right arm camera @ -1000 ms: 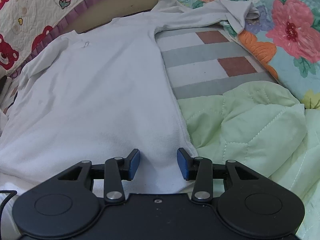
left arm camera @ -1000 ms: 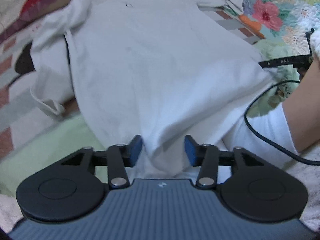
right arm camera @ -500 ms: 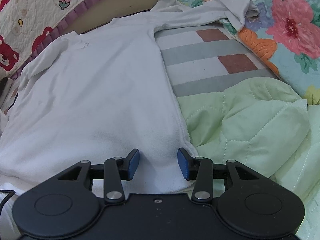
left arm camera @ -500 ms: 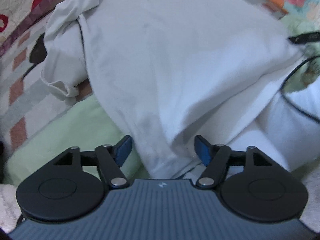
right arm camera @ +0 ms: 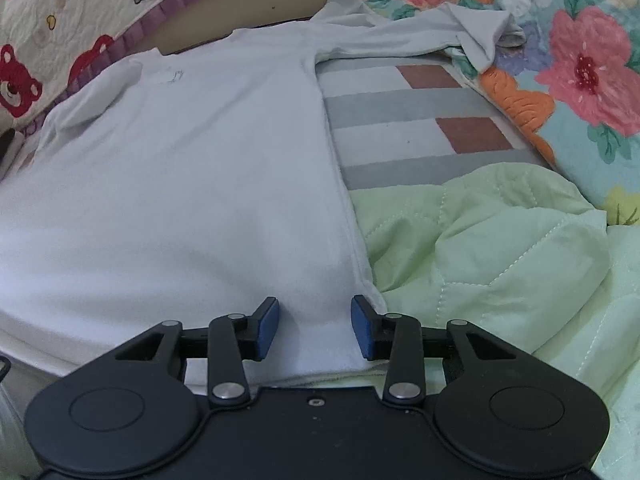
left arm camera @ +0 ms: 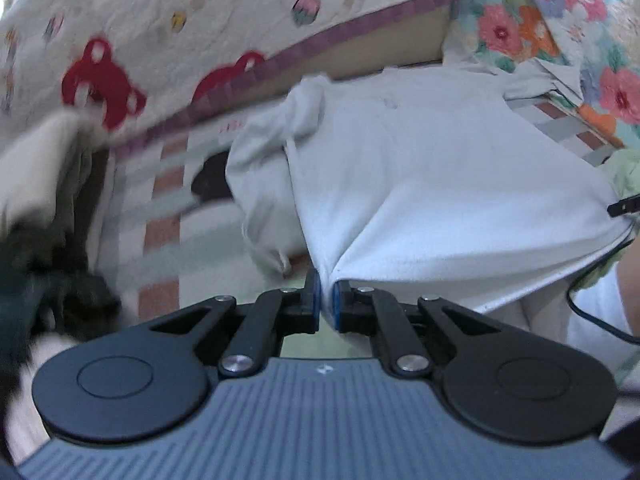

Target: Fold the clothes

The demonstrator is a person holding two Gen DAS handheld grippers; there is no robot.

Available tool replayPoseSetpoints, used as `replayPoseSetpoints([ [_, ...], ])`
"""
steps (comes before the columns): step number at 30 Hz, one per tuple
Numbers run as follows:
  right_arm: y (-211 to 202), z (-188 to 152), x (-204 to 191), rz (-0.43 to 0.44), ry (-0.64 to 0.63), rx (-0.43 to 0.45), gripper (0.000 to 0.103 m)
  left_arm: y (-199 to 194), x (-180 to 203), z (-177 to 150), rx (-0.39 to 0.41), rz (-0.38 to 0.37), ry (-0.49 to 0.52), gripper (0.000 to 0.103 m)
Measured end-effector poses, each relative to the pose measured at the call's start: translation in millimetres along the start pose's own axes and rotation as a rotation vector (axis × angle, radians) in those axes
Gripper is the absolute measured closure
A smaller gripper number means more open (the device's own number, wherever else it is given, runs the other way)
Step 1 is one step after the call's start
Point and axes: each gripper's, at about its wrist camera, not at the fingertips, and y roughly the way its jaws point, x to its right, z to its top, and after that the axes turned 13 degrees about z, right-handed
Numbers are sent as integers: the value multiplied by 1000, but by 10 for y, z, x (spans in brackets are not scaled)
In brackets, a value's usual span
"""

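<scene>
A white shirt (right arm camera: 172, 184) lies spread out flat on a bed, with its neck end far away near a bear quilt (right arm camera: 60, 12) and its bottom edge close to the grippers. One long sleeve (right arm camera: 404, 32) reaches out to the right, up onto a flower blanket (right arm camera: 580, 68). Under the shirt is a striped sheet (right arm camera: 420, 120) with grey, white and brown blocks, and a soft green quilt (right arm camera: 500, 248) is bunched up just beside the shirt's right side. The left gripper (left arm camera: 328, 300) is pinched tight on the bottom left corner of the shirt, and the cloth pulls up from there in folds, so that corner is off the bed. The other sleeve (left arm camera: 264, 184) is crumpled up beside the shirt in the left view. The right gripper (right arm camera: 315, 328) sits over the bottom right corner of the shirt. Its blue pads (right arm camera: 267, 328) are apart with the cloth lying between them, and they are closing in, but they do not squeeze the cloth. A black cable (left arm camera: 592, 312) curls at the right edge of the left view.
</scene>
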Motion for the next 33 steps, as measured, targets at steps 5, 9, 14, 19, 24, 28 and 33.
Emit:
replayPoseSetpoints([
  [5, 5, -3, 28, -2, -24, -30, 61, 401, -154, -160, -242, -66, -98, 96],
  [9, 1, 36, 56, 6, -34, -63, 61, 530, -105, -125, -311, -69, -36, 79],
  [14, -156, 301, -21, 48, 53, -20, 56, 548, -249, 104, -342, -226, -24, 64],
  [19, -179, 799, -383, 193, -33, 92, 41, 315, -489, 387, -165, -262, -48, 50],
  [24, 305, 1208, -796, 218, -144, 68, 38, 650, -625, 436, -87, -36, -34, 48],
  [28, 721, 1376, -1422, 263, -325, 26, 38, 1101, -556, 491, -79, -39, 7, 48],
  [33, 1059, 1322, -2345, 362, -631, 7, 38, 1623, -357, 528, -127, -74, 100, 46],
])
